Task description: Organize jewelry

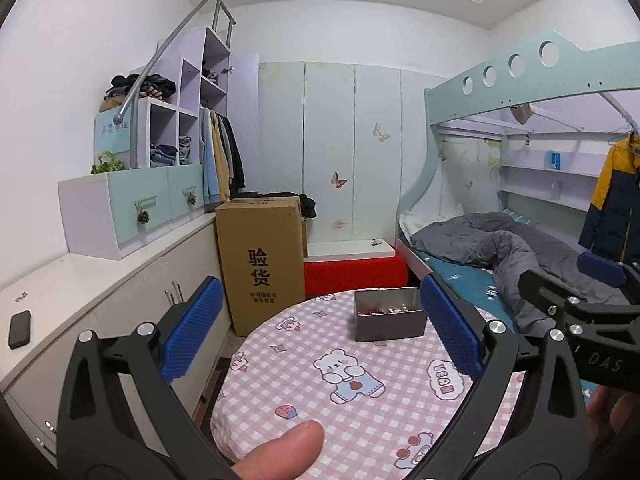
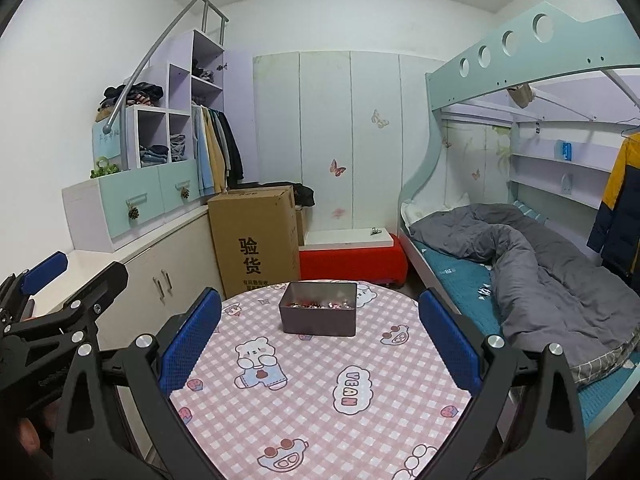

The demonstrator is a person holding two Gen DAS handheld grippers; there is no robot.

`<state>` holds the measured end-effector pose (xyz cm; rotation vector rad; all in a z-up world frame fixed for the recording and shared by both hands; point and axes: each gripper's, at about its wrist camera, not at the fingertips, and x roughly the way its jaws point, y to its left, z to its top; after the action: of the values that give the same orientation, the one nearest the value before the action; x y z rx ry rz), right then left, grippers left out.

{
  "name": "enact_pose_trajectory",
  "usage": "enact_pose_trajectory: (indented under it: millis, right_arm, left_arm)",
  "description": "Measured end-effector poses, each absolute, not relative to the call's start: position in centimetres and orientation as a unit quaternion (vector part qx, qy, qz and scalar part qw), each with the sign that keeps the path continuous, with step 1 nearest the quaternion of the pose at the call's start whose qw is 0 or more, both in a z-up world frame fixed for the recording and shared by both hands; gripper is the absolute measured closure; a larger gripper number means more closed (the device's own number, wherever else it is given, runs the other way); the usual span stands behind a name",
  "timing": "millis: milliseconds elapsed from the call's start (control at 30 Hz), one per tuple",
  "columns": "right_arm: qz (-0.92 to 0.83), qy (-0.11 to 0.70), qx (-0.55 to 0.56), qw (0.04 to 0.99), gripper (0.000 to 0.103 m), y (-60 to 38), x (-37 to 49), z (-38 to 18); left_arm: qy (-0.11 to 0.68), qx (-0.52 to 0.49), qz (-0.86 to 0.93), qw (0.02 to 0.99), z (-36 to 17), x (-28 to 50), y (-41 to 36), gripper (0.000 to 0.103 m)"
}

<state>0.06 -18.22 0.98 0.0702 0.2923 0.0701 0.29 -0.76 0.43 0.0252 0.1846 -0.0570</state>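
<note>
Both of my tongs are spread wide and pinch nothing. The left tongs (image 1: 320,344) and right tongs (image 2: 320,344) hang above the near edge of the counter (image 2: 304,420), side by side, each in the corner of the other's view.

My worry is the reach. The tin (image 2: 319,314) stands near the far edge of the counter, well apart from both tongs, and I judge a clumsy push on its wall could slide it over that edge, since the checked cloth (image 1: 360,420) gives little grip. With both tongs going in together, they could also knock each other.

The tin is a dark, rectangular, open-topped box, upright. In it lies a shallow jumble of small pink, red and silvery pieces (image 2: 318,304); I cannot tell one from another, so picking a single piece looks fiddly.
</note>
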Motion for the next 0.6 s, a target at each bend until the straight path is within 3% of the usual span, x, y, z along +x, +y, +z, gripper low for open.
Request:
enact_pose_trajectory:
  millis: [600]
  right_arm:
    - [0.038, 0.15, 0.036, 0.987, 0.008, -18.16, -0.16, 0.61]
  left_arm:
    - [0.101, 0.0, -0.023, 0.995, 0.21, 0.55, -0.58, 0.006]
